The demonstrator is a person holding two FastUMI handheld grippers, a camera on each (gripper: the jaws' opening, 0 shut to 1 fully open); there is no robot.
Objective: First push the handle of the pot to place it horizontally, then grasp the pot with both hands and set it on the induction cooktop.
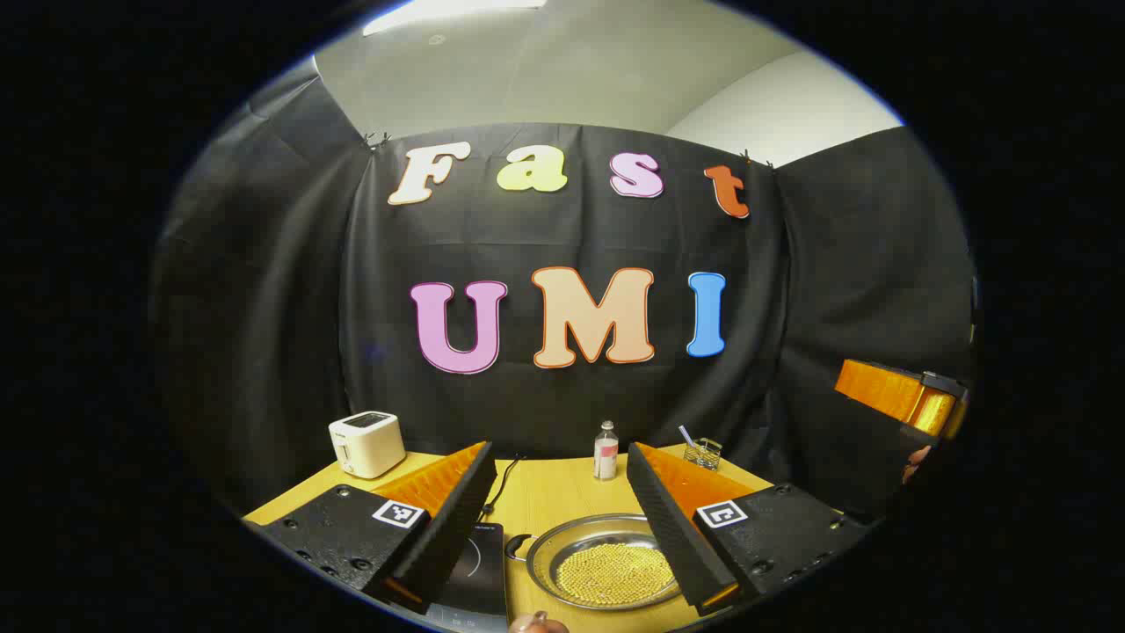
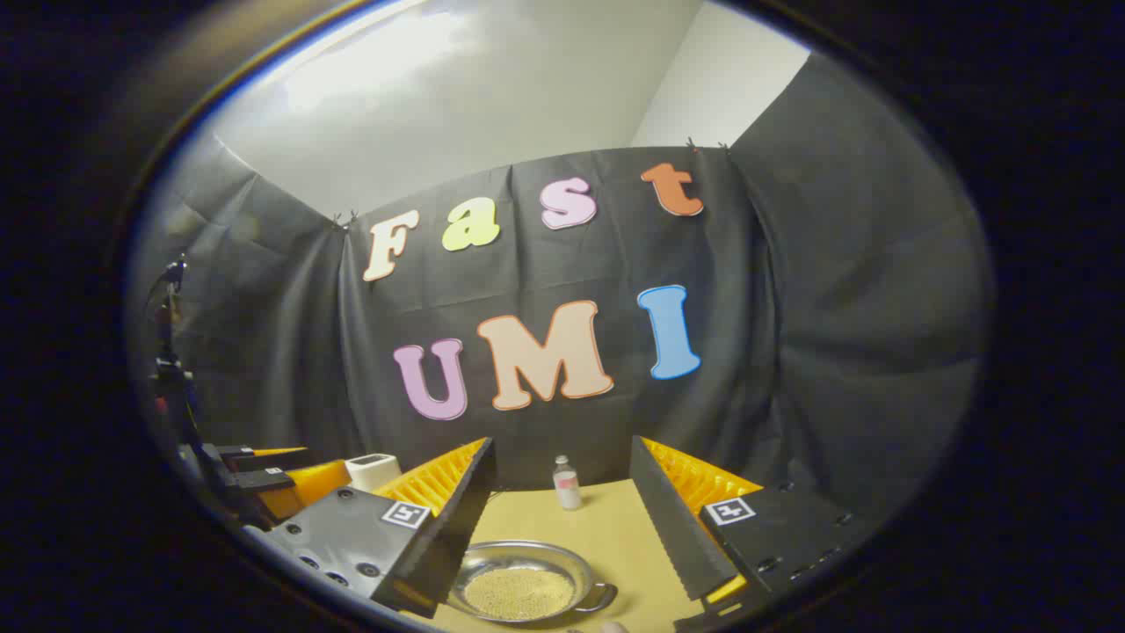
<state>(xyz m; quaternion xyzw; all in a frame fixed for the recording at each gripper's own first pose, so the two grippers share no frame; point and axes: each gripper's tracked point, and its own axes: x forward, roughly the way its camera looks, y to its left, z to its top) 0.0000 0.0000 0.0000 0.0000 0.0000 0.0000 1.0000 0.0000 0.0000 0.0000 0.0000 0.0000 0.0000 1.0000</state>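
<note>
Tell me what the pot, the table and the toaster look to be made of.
Pot: looks like polished metal, probably steel, since its rim and wall are silvery and reflective. Table: seems wood or wood laminate, a matte yellow-tan top with faint grain. Toaster: likely plastic, a smooth cream-white casing with a soft sheen, though painted metal is possible.

Each claw (image 1: 558, 527) has black, orange-backed fingers (image 1: 668, 519) with square markers.
</note>
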